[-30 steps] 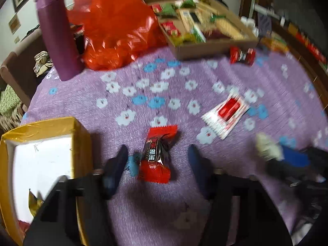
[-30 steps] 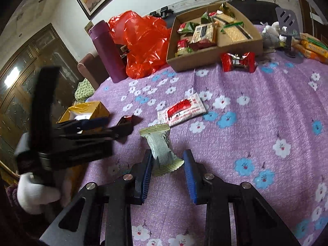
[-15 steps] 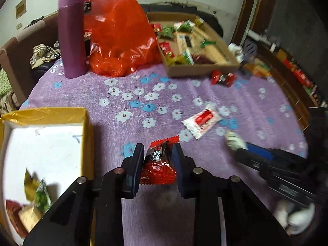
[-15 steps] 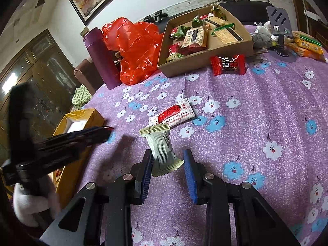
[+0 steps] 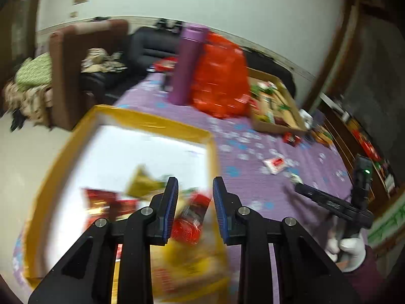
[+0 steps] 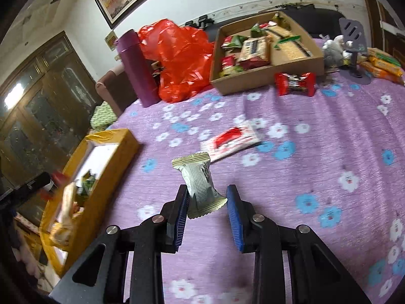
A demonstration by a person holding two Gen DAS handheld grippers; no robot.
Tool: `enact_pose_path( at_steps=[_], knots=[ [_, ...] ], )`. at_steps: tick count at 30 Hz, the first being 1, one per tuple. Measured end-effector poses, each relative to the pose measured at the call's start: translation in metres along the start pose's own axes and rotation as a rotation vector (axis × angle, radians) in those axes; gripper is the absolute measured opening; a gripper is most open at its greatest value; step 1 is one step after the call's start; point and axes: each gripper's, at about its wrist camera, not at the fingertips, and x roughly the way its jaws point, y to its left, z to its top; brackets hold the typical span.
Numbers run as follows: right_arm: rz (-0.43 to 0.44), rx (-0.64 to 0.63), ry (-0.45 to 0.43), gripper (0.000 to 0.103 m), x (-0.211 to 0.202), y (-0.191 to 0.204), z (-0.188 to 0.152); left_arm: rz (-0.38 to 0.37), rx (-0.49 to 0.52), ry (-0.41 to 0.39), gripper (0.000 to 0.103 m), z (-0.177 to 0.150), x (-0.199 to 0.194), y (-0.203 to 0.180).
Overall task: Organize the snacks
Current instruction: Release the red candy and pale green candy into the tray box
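Note:
My left gripper point(image 5: 195, 192) is open over the yellow box point(image 5: 152, 121). The red snack packet point(image 5: 192, 217) is below its fingers, loose and blurred, among several packets in the box. My right gripper point(image 6: 207, 200) has its jaws a little apart around a pale green-white snack packet point(image 6: 200, 182), which touches the left finger. A red-and-white packet point(image 6: 230, 141) and a red twist-wrapped candy point(image 6: 295, 83) lie on the purple cloth. The yellow box also shows in the right wrist view point(image 6: 111, 136).
A cardboard tray point(image 6: 265, 76) of snacks stands at the back, with a red plastic bag point(image 6: 179, 55) and a purple flask point(image 6: 136, 68) to its left. A grey stand point(image 6: 353, 50) and packets sit at the far right. A sofa point(image 5: 76, 71) is beyond the table.
My left gripper swung left over the yellow box and opened, letting go of the red packet. My right gripper's jaws widened slightly around the pale packet.

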Motion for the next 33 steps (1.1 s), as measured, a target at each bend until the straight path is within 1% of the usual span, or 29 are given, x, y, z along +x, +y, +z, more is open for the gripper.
enact_pose_path(
  at_steps=[2,5,7,10,13,15,16,17,18,20,22,23,25,26,28,31,32,33],
  knots=[
    [0.033,-0.024,0.017,0.031,0.001,0.018,0.001,0.024,-0.054,-0.003,0.026,-0.001,-0.002,0.027],
    [0.083,-0.058,0.048,0.031,0.007,0.048,0.001,0.040,-0.115,0.002,0.026,-0.006,0.000,0.055],
    [0.123,-0.088,0.079,0.031,0.015,0.075,0.000,0.046,-0.158,0.005,0.026,-0.011,0.001,0.070],
    [0.167,-0.140,0.117,0.031,0.027,0.116,-0.001,0.020,-0.213,-0.001,0.026,-0.019,-0.005,0.085],
    [0.176,-0.199,0.137,0.031,0.040,0.153,0.000,-0.017,-0.227,-0.024,0.028,-0.027,-0.018,0.089],
    [0.162,-0.235,0.147,0.031,0.051,0.173,0.002,-0.051,-0.243,-0.033,0.037,-0.031,-0.025,0.090],
    [0.152,-0.251,0.152,0.031,0.059,0.183,0.003,-0.067,-0.258,-0.033,0.049,-0.034,-0.029,0.090],
    [0.144,-0.261,0.159,0.031,0.066,0.190,0.004,-0.077,-0.271,-0.034,0.060,-0.037,-0.031,0.090],
    [0.133,-0.271,0.167,0.033,0.074,0.197,0.005,-0.087,-0.281,-0.038,0.063,-0.038,-0.033,0.090],
    [0.102,-0.282,0.174,0.034,0.092,0.211,0.009,-0.129,-0.296,-0.047,0.065,-0.044,-0.038,0.089],
    [0.113,-0.271,0.175,0.037,0.097,0.214,0.011,-0.167,-0.309,-0.039,0.067,-0.049,-0.040,0.087],
    [0.126,-0.258,0.175,0.040,0.096,0.214,0.012,-0.176,-0.314,-0.038,0.068,-0.051,-0.041,0.086],
    [0.160,-0.219,0.148,0.049,0.088,0.210,0.017,-0.200,-0.323,-0.035,0.068,-0.054,-0.042,0.086],
    [0.162,-0.211,0.142,0.054,0.084,0.207,0.018,-0.212,-0.330,-0.029,0.068,-0.055,-0.042,0.087],
    [0.169,-0.229,0.165,0.054,0.075,0.199,0.013,-0.222,-0.338,-0.026,0.069,-0.059,-0.043,0.086],
    [0.156,-0.299,0.200,0.048,0.063,0.197,-0.005,-0.228,-0.344,-0.017,0.068,-0.063,-0.041,0.083],
    [0.153,-0.316,0.203,0.040,0.061,0.198,-0.009,-0.229,-0.344,-0.014,0.069,-0.065,-0.040,0.081],
    [0.149,-0.337,0.206,0.035,0.058,0.199,-0.015,-0.230,-0.344,-0.012,0.069,-0.065,-0.040,0.079]
  ],
)
